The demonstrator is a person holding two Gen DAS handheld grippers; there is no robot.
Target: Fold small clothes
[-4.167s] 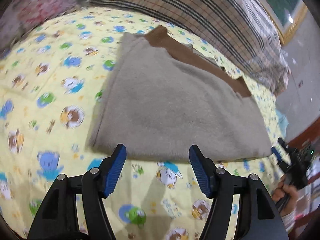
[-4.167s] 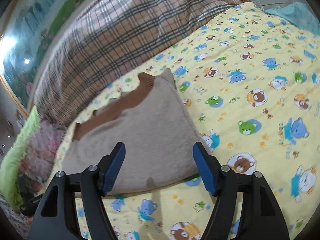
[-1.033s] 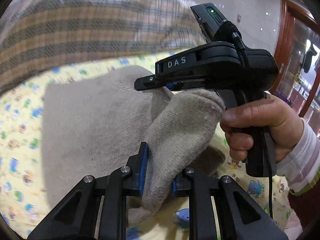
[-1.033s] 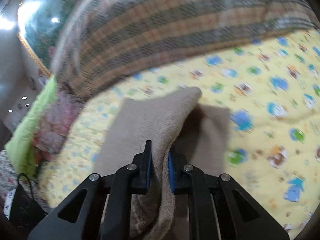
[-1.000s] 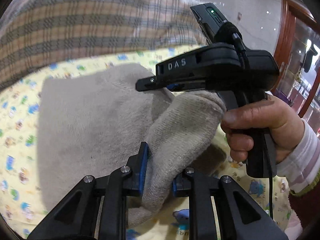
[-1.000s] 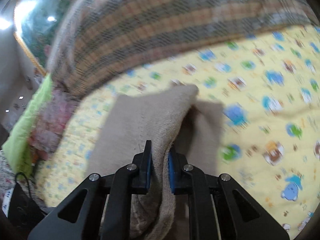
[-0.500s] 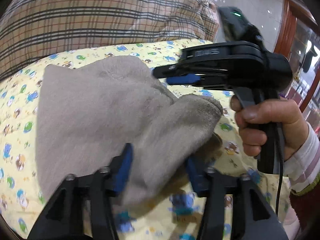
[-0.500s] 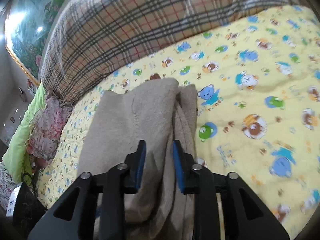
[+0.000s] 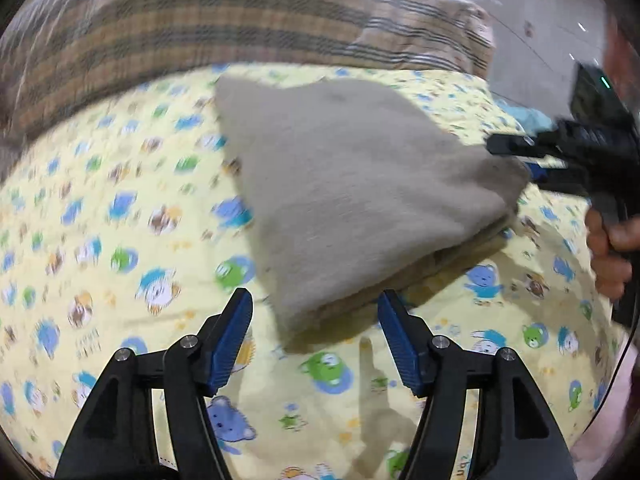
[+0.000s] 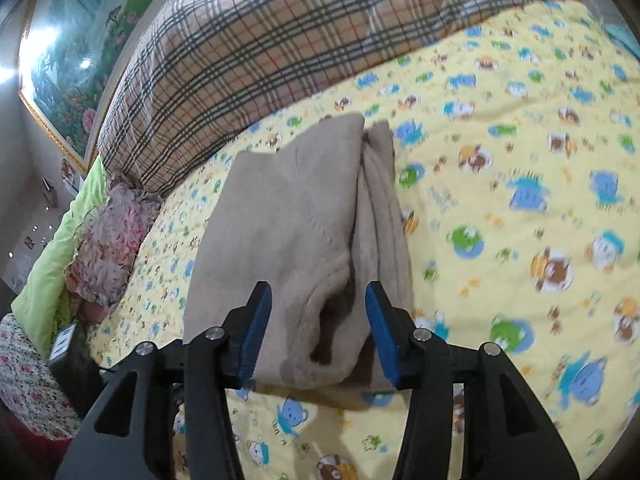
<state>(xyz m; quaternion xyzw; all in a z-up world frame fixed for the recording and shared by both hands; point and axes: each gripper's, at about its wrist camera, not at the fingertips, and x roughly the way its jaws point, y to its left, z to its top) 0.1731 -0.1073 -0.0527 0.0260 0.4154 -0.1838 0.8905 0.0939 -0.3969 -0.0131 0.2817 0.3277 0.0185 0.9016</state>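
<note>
A beige knit garment lies folded over itself on the yellow cartoon-print sheet. My left gripper hovers just short of the garment's near corner, its jaws opening, with nothing pressed between the blue pads. The right gripper shows at the garment's right corner, held by a hand. In the right wrist view the garment runs away from the right gripper. Its jaws are opening; the near folded edge sits loose between the pads, which do not press on it.
A large plaid quilt is piled along the far side of the sheet. A green pillow and pink flowered fabric lie at the left. A framed painting hangs behind. Grey floor lies beyond the bed's right end.
Both grippers were shut on the garment's lifted edge a second ago. They have let go and drawn back, and the edge now lies down on the rest of the garment.
</note>
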